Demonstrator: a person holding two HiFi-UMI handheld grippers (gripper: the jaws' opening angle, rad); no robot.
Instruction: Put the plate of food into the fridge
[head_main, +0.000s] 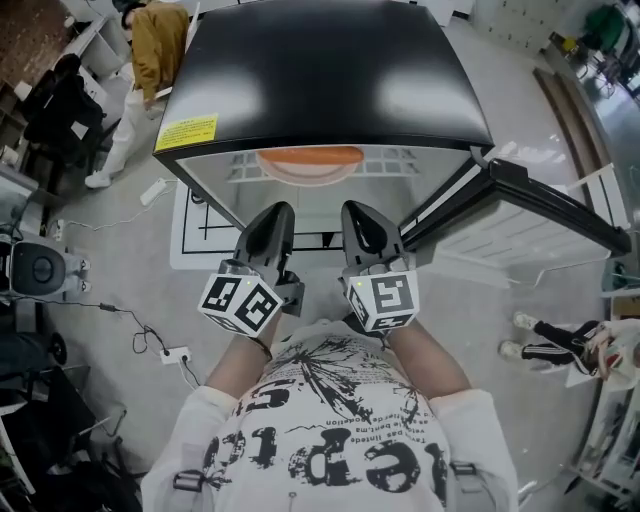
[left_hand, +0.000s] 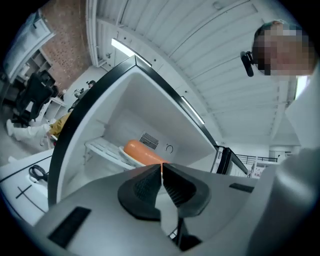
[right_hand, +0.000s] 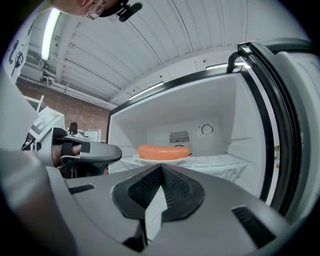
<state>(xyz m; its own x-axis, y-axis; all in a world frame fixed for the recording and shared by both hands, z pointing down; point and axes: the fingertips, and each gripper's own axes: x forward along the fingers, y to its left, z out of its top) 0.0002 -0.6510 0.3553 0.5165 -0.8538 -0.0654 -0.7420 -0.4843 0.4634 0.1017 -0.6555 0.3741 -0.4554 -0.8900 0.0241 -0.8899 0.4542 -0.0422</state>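
The plate (right_hand: 161, 159) is inside the fridge (head_main: 320, 70). It sits flat on a white wire shelf (right_hand: 220, 162), about in the middle. On the plate lies a long orange piece of food (right_hand: 163, 151). It looks like a fat sausage. Behind it, on the back wall of the fridge, there is a little vent and a round knob.

Nothing touches the plate. Both tools are outside the fridge, in front of the open side.

The left hand-held gripper (head_main: 272, 225) is clenched. Its two black jaws are pressed together and nothing is between them. It is tipped over to one side, so the fridge looks slanted in the left gripper view. The right hand-held gripper (head_main: 365, 230) is clenched too, and it holds nothing. The two are side by side, near each other but not touching. Both point at the fridge.

The fridge has a shiny black top with a yellow sticker (head_main: 186, 132) near one corner. Its door (head_main: 520, 200) stands wide open on the right.

The person holding the tools wears a white shirt (head_main: 330, 430) with black print. Far off at the left, another person (head_main: 155, 40) in a brown top stands on the grey floor (head_main: 130, 260).
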